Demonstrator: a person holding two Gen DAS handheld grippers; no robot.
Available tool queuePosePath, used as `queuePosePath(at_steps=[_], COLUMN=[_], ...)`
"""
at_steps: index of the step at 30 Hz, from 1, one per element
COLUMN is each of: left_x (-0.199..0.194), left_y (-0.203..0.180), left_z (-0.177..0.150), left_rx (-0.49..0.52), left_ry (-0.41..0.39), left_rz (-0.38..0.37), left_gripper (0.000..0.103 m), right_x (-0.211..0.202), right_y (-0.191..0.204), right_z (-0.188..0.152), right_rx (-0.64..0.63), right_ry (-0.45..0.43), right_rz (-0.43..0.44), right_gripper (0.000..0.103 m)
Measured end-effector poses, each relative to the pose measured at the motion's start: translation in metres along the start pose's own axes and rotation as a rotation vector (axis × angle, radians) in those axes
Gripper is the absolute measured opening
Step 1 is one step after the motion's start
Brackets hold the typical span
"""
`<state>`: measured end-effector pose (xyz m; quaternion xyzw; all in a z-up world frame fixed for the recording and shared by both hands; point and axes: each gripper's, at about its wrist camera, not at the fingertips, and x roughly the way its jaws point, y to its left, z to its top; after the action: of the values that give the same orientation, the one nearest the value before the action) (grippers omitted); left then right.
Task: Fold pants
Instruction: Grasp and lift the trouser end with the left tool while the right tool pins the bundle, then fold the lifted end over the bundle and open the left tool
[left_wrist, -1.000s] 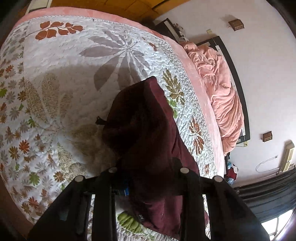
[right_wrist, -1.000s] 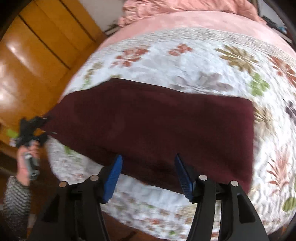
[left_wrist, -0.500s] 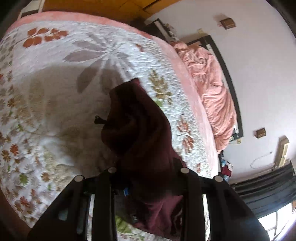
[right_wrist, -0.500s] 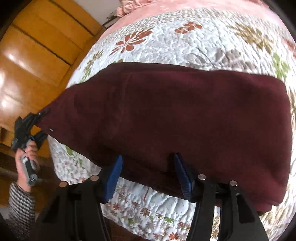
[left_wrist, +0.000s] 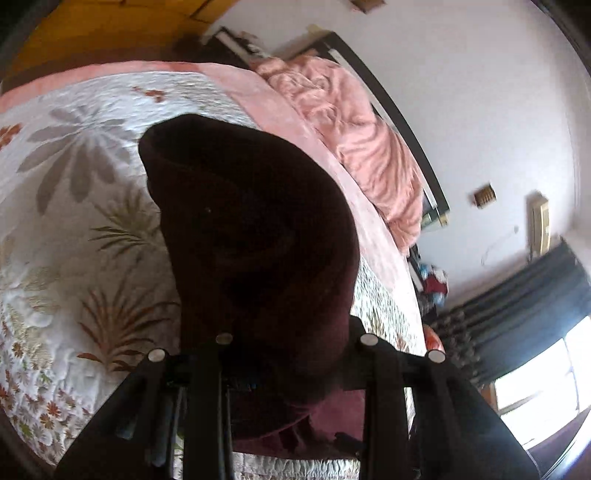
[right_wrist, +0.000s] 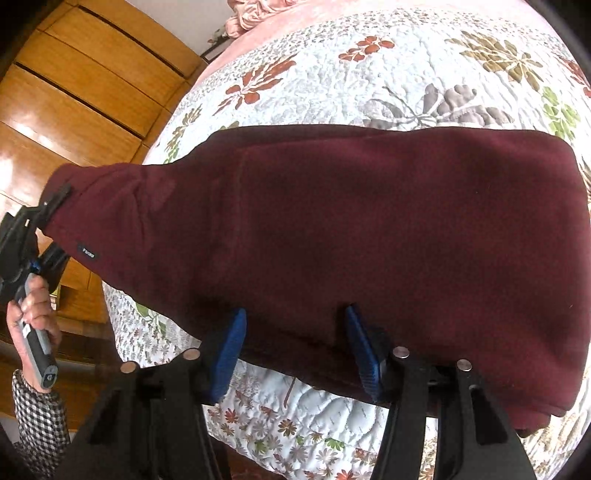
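Observation:
The maroon fleece pants (right_wrist: 351, 240) stretch across the floral quilt, lifted at their left end. My left gripper (right_wrist: 51, 206) is shut on that end and holds it raised off the bed; in the left wrist view the cloth (left_wrist: 255, 236) hangs bunched over the gripper (left_wrist: 291, 354), hiding its fingertips. My right gripper (right_wrist: 295, 336) is open, its blue pads (right_wrist: 229, 350) spread just under the pants' near edge, not clamping the cloth.
The floral quilt (right_wrist: 406, 62) covers the bed, with a pink blanket (left_wrist: 354, 122) heaped at the headboard. A wooden wardrobe (right_wrist: 74, 74) stands beyond the bed's left side. A window and dark curtains (left_wrist: 524, 317) are at the right.
My left gripper has lifted the pants' end higher, so the cloth now fills more of its view. The right gripper has closed in on the pants' near edge, still open.

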<state>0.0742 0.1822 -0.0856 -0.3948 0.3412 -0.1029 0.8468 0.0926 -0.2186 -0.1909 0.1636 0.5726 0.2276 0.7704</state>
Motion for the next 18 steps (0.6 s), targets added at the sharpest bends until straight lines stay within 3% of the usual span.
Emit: queuePosePath(at_steps=[8,18], left_x=[0.018,0.033], left_y=[-0.033,-0.048], left_z=[-0.024,-0.045], left_rx=[0.108,0.185], left_ry=[0.085,0.168], left_rz=[-0.037,-0.047], left_gripper=[0.028,0.028], right_x=[0.001,-0.001], right_y=[-0.003,-0.006], right_z=[-0.002,-0.002], right_rx=[0.004,0.008], right_ry=[-0.006,-0.011], right_rz=[0.008,0.015], right_gripper=[0.056,0.056])
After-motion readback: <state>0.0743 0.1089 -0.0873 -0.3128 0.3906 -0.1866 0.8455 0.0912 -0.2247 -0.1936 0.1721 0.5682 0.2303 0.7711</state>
